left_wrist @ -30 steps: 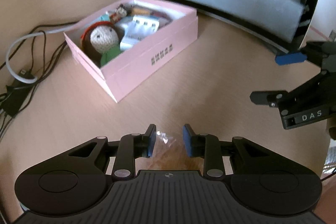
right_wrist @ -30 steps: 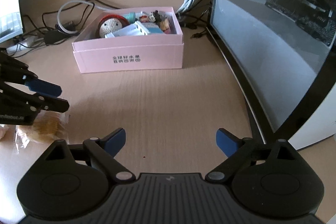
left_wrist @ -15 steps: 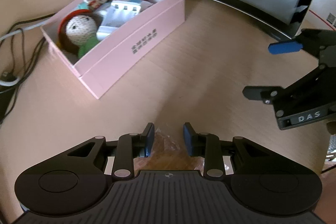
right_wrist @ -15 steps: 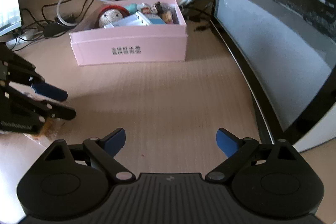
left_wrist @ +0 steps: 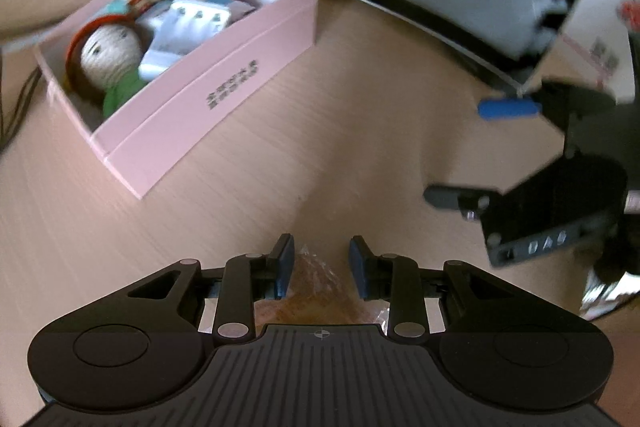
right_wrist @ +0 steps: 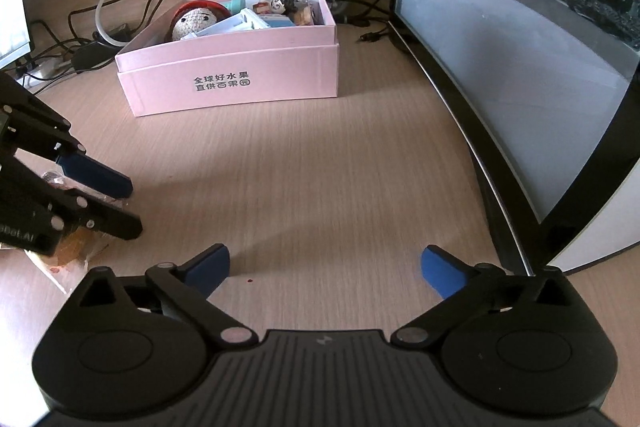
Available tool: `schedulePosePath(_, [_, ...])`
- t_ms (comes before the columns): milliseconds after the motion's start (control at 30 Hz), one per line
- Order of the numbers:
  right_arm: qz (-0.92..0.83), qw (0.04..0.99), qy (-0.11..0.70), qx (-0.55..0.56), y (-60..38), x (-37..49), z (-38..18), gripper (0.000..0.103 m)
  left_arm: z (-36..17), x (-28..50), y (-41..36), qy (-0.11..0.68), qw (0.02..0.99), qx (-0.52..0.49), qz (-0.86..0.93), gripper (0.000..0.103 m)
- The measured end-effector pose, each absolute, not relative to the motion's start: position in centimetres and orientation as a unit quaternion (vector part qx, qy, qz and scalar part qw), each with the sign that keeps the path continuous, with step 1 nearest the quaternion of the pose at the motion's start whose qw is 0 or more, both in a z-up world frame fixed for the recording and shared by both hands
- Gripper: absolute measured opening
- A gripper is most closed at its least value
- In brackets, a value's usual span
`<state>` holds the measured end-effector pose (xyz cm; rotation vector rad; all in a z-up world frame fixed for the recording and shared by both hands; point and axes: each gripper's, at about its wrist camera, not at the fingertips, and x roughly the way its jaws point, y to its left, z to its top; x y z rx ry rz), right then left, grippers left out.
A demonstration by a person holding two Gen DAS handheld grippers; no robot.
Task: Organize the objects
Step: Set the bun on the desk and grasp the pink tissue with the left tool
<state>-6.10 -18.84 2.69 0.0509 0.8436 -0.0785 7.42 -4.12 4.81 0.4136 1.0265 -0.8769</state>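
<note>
The left gripper (left_wrist: 321, 269) is grasping a clear-wrapped brown pastry (left_wrist: 310, 291) between narrowed fingers, so it is best carrying it level over the open pink cardboard box (left_wrist: 208, 95), while the right gripper (right_wrist: 324, 265) is idling spread wide above the wooden surface (right_wrist: 320, 167)

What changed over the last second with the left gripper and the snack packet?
The left gripper, shut on the wrapped snack packet, has lifted it off the desk and carried it closer to the pink box. The right gripper stayed open and empty; the box hasn't moved.
</note>
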Motion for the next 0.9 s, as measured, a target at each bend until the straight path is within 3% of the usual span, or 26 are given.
schedulePosePath(200, [-0.021,0.911,0.411,0.040,-19.1,-6.2,3.3,0.103,10.4,6.7,2.2,0.402,0.829,0.099,-0.376,0.033])
schedulePosePath(300, [0.005,0.916,0.400,0.035,-18.6,-6.3,4.4,0.103,12.2,4.9,5.7,0.379,0.839,0.129,-0.369,0.032])
schedulePosePath(467, [0.072,0.915,0.397,-0.019,-16.1,-6.3,5.7,0.103,11.3,0.1,10.7,0.408,0.834,0.185,-0.324,0.033])
schedulePosePath(567, [0.097,0.912,0.395,-0.046,-14.2,-6.6,5.9,0.103,10.3,-1.3,13.3,0.426,0.854,0.146,-0.262,0.033])
schedulePosePath(733, [0.117,0.906,0.403,-0.054,-11.9,-6.0,5.6,0.103,8.8,-1.4,17.3,0.438,0.885,-0.027,-0.156,0.032])
schedulePosePath(900, [0.136,0.902,0.401,-0.080,-10.1,-5.7,5.9,0.103,6.7,-0.4,16.2,0.449,0.884,0.004,-0.129,0.032])
